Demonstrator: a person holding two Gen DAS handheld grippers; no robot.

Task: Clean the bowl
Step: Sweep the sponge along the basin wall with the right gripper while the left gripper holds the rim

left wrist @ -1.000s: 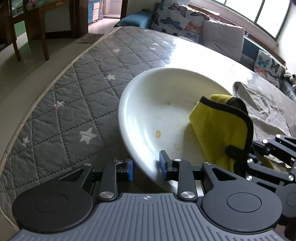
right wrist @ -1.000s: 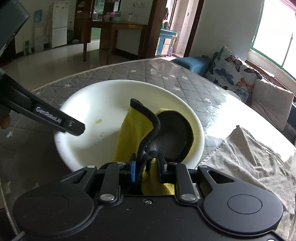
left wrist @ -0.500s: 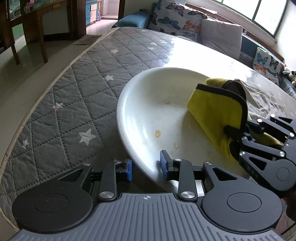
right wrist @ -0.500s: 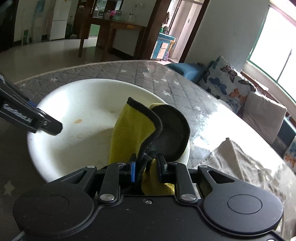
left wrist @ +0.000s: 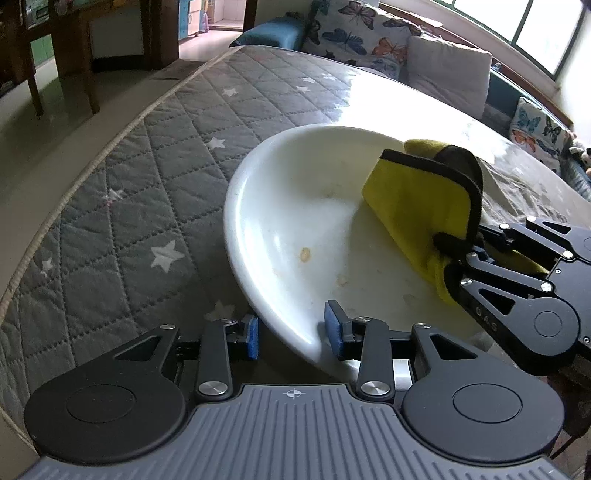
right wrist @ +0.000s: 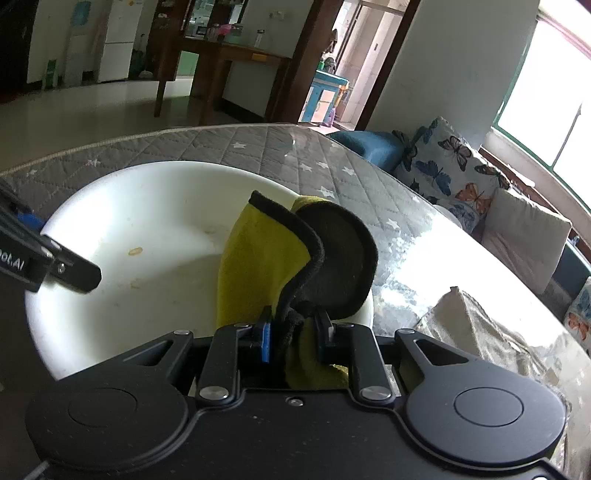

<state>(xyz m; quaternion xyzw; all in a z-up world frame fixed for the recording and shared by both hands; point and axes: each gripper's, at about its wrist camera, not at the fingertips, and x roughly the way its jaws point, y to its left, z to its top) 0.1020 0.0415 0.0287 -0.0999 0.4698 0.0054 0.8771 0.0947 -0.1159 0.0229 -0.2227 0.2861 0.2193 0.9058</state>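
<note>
A white bowl (left wrist: 295, 221) with small food specks sits on the quilted table cover. My left gripper (left wrist: 291, 332) straddles its near rim, one blue pad outside and one inside. Its jaws are opening and the pads stand slightly off the rim. In the right wrist view the bowl (right wrist: 147, 229) fills the left half, and one of the left gripper's fingers (right wrist: 74, 271) reaches in over its left rim. My right gripper (right wrist: 295, 328) is shut on a yellow cloth with black edging (right wrist: 258, 258). The cloth (left wrist: 413, 206) rests inside the bowl on the right side.
A crumpled grey towel (right wrist: 480, 325) lies on the glossy table to the right of the bowl. The grey star-quilted cover (left wrist: 129, 192) runs to the table's curved left edge. Butterfly cushions (left wrist: 354, 33) and a sofa stand behind; wooden furniture legs are at far left.
The left jaws have spread a little wider around the bowl's rim. The right gripper and the yellow cloth have shifted toward the bowl's far right side.
</note>
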